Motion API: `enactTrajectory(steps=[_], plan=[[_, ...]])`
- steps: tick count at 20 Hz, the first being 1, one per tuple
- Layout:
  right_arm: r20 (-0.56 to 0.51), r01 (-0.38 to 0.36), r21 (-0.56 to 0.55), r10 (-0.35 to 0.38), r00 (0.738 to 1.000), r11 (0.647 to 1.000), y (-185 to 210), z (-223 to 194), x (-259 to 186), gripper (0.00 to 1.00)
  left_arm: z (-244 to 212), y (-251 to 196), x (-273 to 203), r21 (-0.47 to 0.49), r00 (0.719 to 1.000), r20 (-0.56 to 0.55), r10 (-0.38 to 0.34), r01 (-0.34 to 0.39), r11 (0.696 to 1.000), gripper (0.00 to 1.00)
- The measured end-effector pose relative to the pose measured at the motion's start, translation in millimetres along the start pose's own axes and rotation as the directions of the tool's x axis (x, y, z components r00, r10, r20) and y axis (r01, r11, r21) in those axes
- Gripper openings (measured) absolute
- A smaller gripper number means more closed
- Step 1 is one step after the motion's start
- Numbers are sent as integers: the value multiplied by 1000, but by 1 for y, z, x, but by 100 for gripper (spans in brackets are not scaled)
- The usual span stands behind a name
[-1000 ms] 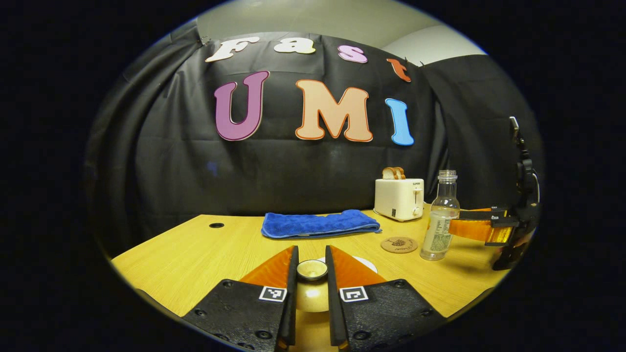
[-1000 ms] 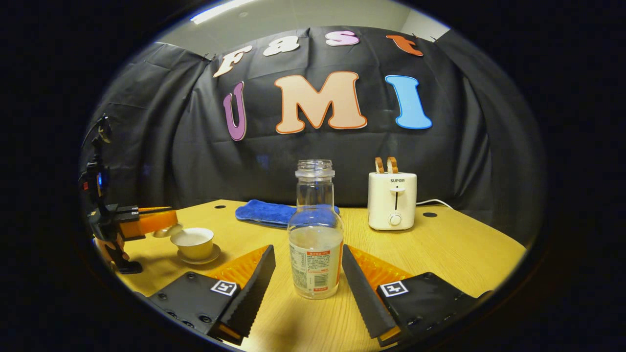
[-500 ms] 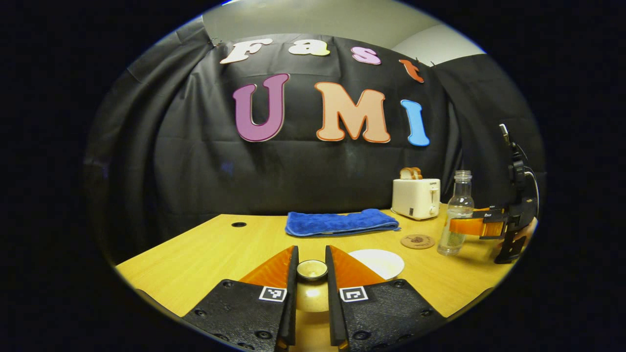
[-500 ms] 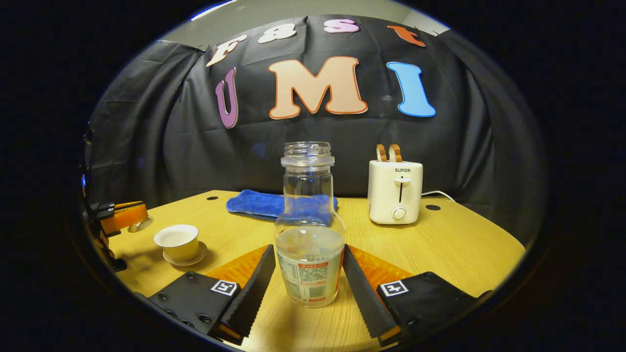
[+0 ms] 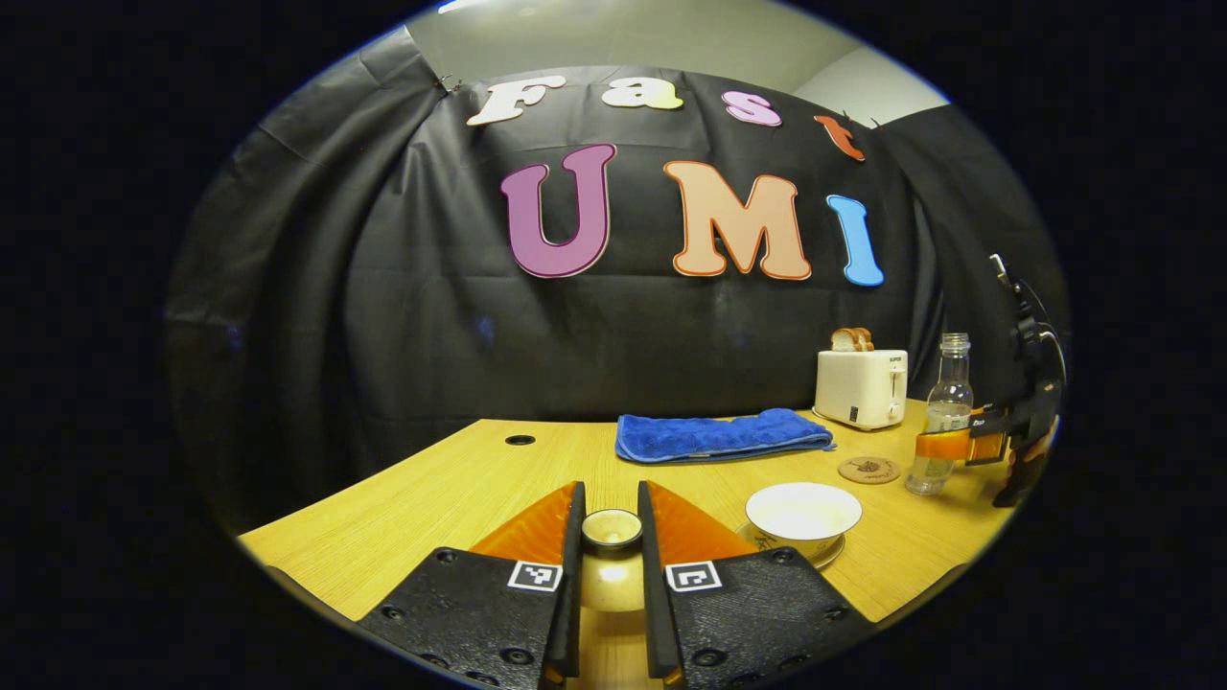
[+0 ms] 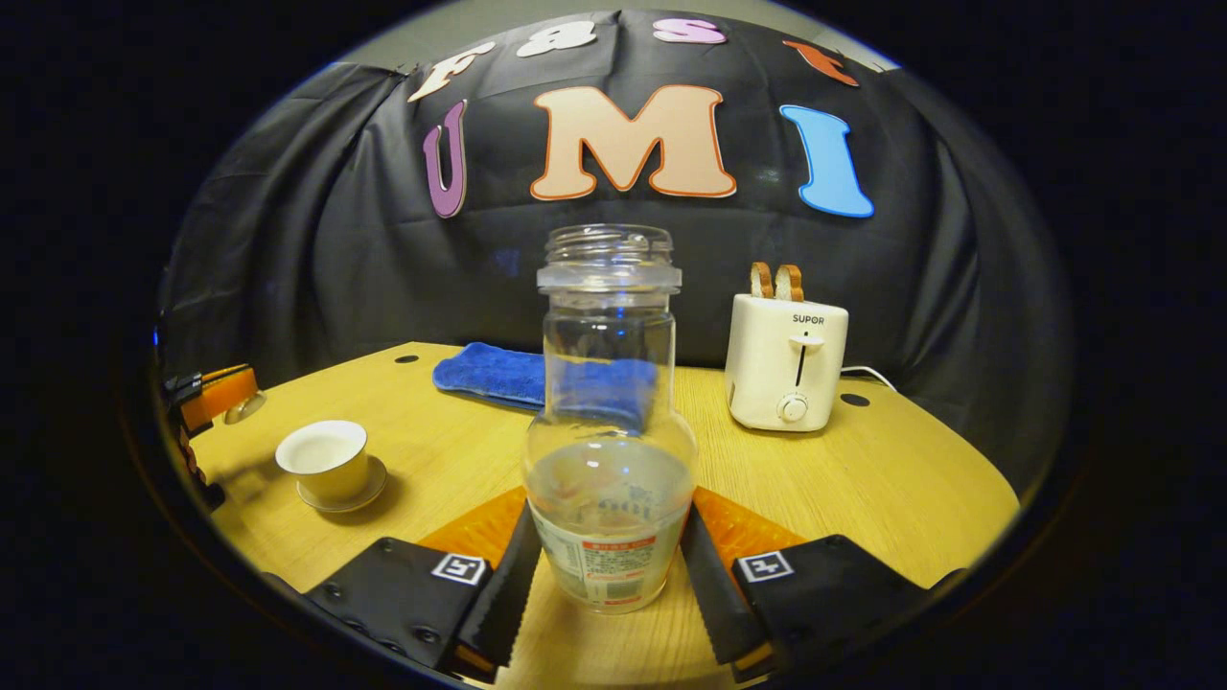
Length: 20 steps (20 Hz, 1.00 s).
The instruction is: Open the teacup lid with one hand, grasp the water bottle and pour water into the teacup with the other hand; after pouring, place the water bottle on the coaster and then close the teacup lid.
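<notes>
Lid carried left off the teacup (image 5: 803, 511); right gripper (image 6: 610, 565) now clamps the water bottle (image 6: 611, 431).
Left gripper (image 5: 611, 537) pinches the lid (image 5: 612, 529); a hasty lift could slosh water from the capless bottle.

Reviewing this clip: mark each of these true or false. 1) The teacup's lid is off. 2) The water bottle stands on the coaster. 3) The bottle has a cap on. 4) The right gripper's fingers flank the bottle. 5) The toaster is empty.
1) True: the left gripper is shut on the lid, and the teacup stands open on its saucer.
2) False: the water bottle stands on the table beside the coaster.
3) False: its mouth is open.
4) True: the right gripper has a finger at each side of the bottle's lower body.
5) False: the toaster has bread slices in its slots.
</notes>
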State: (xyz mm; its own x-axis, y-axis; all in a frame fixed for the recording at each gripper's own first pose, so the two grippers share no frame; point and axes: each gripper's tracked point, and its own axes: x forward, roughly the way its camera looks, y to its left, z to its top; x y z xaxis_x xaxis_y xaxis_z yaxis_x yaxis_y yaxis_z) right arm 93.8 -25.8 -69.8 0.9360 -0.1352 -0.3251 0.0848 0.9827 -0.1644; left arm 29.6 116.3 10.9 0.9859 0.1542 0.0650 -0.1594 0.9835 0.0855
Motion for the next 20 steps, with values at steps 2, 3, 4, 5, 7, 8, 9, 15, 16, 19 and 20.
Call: enactTrajectory(steps=[2,3,4,5,7,8,9,15,16,19,20], plan=[[-5,11,-62,-11,1000,998,-1,0,-6,79,0,0,0,0,1000,0,0,0,1000,25],[-9,12,-89,-12,1000,996,0,1,-10,79,-2,1,-1,0,1000,0,0,0,1000,25],[-11,12,-118,-13,1000,993,1,5,-13,78,-2,0,0,0,1000,0,0,0,1000,25],[-10,16,-155,-18,1000,988,0,9,-16,78,-1,0,0,0,1000,0,0,0,1000,25],[9,38,-255,-37,999,966,-3,23,-20,79,-1,0,1,-1,1000,-1,0,0,1000,25],[21,50,-307,-46,999,950,-4,31,-21,79,-1,0,1,-1,1000,0,0,0,1000,25],[37,60,-354,-51,998,933,-3,40,-22,79,-2,0,1,-1,1000,0,0,0,1000,25],[113,122,-627,-65,991,770,11,73,-18,78,-3,1,1,-2,1000,0,7,-7,1000,25],[120,132,-669,-69,990,731,16,71,-14,78,-2,1,1,-2,1000,-1,8,-8,1000,25],[129,136,-771,-55,990,623,31,63,-3,79,-3,1,1,-2,1000,0,8,-8,1000,25],[131,136,-799,-52,990,586,37,57,1,79,-2,0,2,-2,1000,0,8,-8,1000,25]])
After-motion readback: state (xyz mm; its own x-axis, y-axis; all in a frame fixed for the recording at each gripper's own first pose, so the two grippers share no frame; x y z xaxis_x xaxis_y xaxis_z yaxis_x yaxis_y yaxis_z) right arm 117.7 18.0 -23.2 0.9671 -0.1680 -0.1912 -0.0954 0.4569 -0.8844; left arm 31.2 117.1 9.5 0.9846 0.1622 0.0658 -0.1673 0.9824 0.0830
